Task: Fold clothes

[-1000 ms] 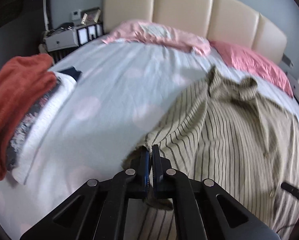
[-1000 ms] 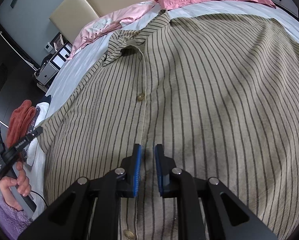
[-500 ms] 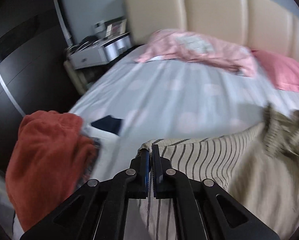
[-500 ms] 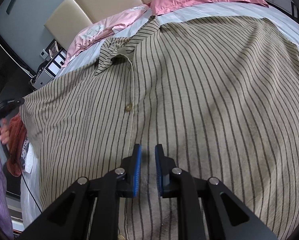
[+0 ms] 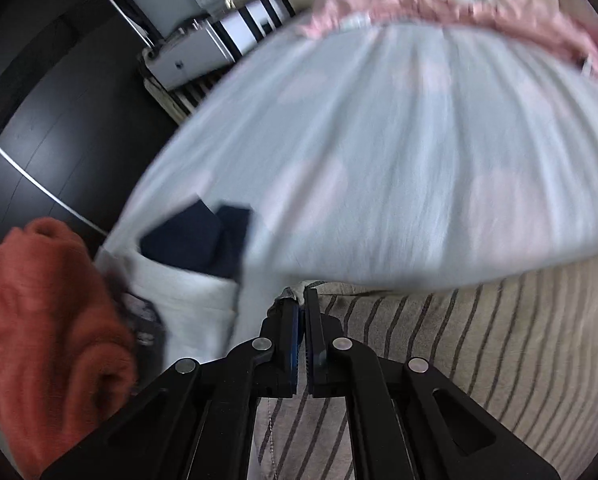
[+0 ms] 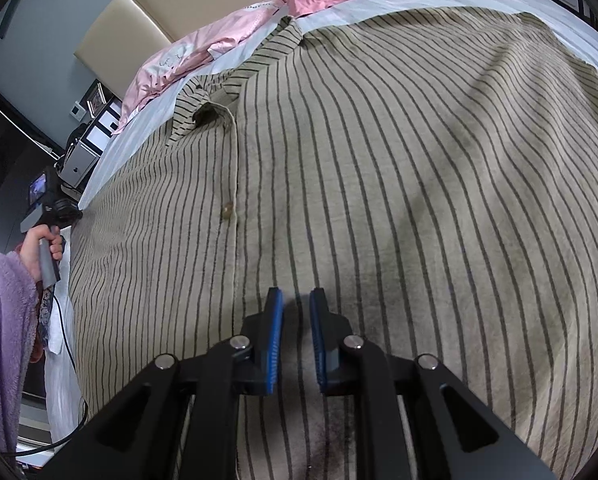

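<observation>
Your left tool [image 5: 302, 304], jaws easing apart, barely pinches the striped shirt's [image 6: 379, 168] edge at twelve o'clock; it may slip. Right tool [image 6: 295, 308] hovers released.

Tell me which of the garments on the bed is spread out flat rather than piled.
The beige linen shirt with dark stripes lies spread flat over the bed, collar toward the headboard. The fuzzy orange garment and navy piece sit in a heap at the bed's edge.
</observation>
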A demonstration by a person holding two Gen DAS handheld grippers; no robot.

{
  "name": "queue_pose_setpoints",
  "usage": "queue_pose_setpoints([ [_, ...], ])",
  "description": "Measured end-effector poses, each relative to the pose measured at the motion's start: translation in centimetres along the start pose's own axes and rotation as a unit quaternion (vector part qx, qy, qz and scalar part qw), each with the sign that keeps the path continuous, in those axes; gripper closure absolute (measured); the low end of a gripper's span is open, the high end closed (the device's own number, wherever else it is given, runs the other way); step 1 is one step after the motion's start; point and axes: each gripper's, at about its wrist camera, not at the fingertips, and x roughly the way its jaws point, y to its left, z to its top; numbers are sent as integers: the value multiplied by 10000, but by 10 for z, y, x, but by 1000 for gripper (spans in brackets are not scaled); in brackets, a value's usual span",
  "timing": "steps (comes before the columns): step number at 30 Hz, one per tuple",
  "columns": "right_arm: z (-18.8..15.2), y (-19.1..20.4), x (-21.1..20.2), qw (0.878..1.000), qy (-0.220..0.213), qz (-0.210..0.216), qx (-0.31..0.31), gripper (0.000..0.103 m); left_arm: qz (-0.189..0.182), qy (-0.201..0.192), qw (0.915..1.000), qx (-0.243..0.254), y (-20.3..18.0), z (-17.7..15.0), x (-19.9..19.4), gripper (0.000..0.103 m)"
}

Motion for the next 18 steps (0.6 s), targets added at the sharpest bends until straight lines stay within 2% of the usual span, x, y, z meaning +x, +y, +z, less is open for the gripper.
queue_pose_setpoints([
  [1, 0, -1, 1, 10000, 19, 9, 26, 89, 13, 131, 9999, 107, -3, -3, 8, 96],
  [5, 1, -4, 2, 10000, 47, 31, 60, 89, 82, -37, 9988, 483, -5, -7, 2, 95],
  [7, 1, -4, 1, 10000, 45, 51, 67, 89, -19, -6, 9986, 533, -1, -6, -5, 88],
  [9, 1, -3, -1, 9999, 44, 64, 83, 89, -115, -31, 9988, 468, 7, -7, -19, 74],
  [10, 1, -3, -3, 9999, 39, 63, 96, 89, -132, -70, 9989, 453, 10, -8, -27, 71],
  [12, 1, -3, -7, 9999, -1, 65, 113, 89, -101, -171, 9987, 468, 15, -11, -44, 53],
  [16, 2, -4, -14, 9998, 23, 20, 192, 89, -89, -364, 9979, 522, 26, -28, -83, 51],
  [18, 2, -5, -16, 9997, 75, -43, 207, 89, -208, -490, 9978, 394, 32, -44, -109, 51],
])
